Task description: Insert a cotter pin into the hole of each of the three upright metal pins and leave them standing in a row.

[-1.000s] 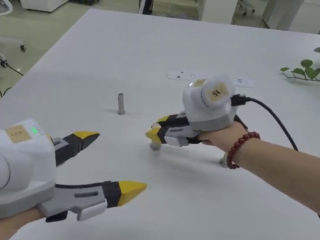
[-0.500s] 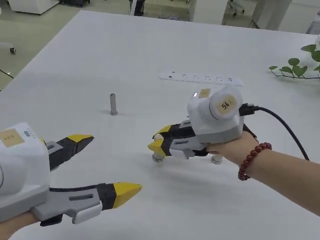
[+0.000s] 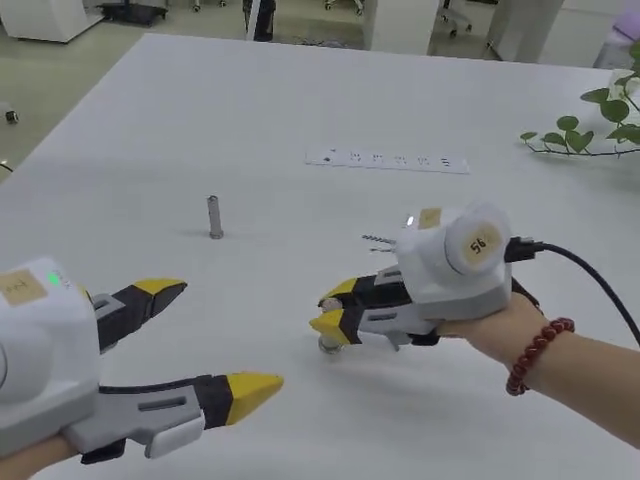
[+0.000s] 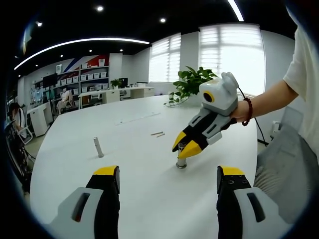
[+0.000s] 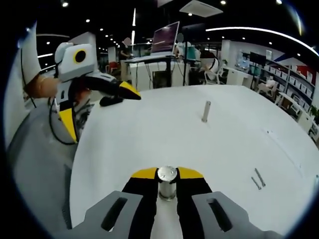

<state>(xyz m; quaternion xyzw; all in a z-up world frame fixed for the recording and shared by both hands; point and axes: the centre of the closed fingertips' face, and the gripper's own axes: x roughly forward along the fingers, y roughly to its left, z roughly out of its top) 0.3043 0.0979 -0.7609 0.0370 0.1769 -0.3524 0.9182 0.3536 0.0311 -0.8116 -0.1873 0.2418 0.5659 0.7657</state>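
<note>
pin [image 3: 328,345] stands on the table [image 3: 300,100] toward its near edge, clamped between the jaws of the right gripper [image 3: 330,311]. second pin [image 3: 214,216] stands upright and free, well apart, nearer the left edge. left gripper [image 3: 222,335] hangs over the near left part with jaws spread wide, holding nothing. cotter pins [image 3: 378,240] lie flat beyond the right gripper, short of a power strip [image 3: 386,160].

One metal pin [image 3: 215,216] stands free, second pin [image 5: 167,181] clamped upright, cotter pins [image 3: 378,240] loose.
</note>
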